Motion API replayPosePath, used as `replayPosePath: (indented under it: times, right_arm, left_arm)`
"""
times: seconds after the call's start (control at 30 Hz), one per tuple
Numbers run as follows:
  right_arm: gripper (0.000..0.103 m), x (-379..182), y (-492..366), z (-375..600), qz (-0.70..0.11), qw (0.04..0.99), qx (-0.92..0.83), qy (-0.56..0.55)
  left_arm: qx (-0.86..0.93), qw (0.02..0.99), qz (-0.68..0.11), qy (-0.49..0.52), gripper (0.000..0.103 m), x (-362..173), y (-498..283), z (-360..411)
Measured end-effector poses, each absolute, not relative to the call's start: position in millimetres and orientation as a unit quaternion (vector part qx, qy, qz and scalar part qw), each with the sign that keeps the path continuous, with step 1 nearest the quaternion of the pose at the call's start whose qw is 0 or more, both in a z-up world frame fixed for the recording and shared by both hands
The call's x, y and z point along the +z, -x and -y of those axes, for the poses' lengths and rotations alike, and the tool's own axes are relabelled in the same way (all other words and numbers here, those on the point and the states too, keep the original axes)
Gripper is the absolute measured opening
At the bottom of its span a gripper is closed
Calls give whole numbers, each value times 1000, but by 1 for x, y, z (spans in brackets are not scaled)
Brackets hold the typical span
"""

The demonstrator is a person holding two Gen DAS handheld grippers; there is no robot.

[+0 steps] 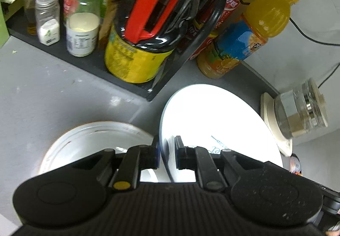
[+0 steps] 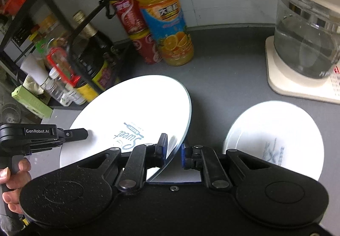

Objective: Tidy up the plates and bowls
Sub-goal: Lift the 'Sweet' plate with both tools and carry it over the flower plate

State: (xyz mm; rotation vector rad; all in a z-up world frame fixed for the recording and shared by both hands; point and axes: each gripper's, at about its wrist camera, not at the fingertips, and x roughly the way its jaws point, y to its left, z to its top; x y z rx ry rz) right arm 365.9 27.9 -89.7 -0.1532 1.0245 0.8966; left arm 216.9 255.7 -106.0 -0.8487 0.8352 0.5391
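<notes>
We hold a white plate tilted above the grey counter, left gripper and right gripper both clamped on opposite rim edges. It looks stiff, glossy, slippery and breakable; the rim seems the safest hold.

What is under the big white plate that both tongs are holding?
The plate is tilted above the grey counter. Beside its lower edge in the left wrist view lies another white dish, partly hidden by the left tongs. What lies directly beneath is covered.
</notes>
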Motion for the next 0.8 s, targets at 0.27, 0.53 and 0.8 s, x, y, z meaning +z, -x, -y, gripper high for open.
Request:
replayPosePath:
  times: [0.27, 0.53, 0.8]
  right_arm:
    - [12, -95, -322, -28, -469, 782, 405, 65]
    - [12, -104, -281, -29, -466, 792, 389, 62]
    - [12, -110, -252, -33, -466, 797, 376, 71]
  left_arm:
    - [239, 797, -401, 383, 11, -114, -184, -261]
    - [224, 798, -416, 375, 11, -126, -154, -266]
    - [214, 794, -427, 377, 11, -139, -133, -269]
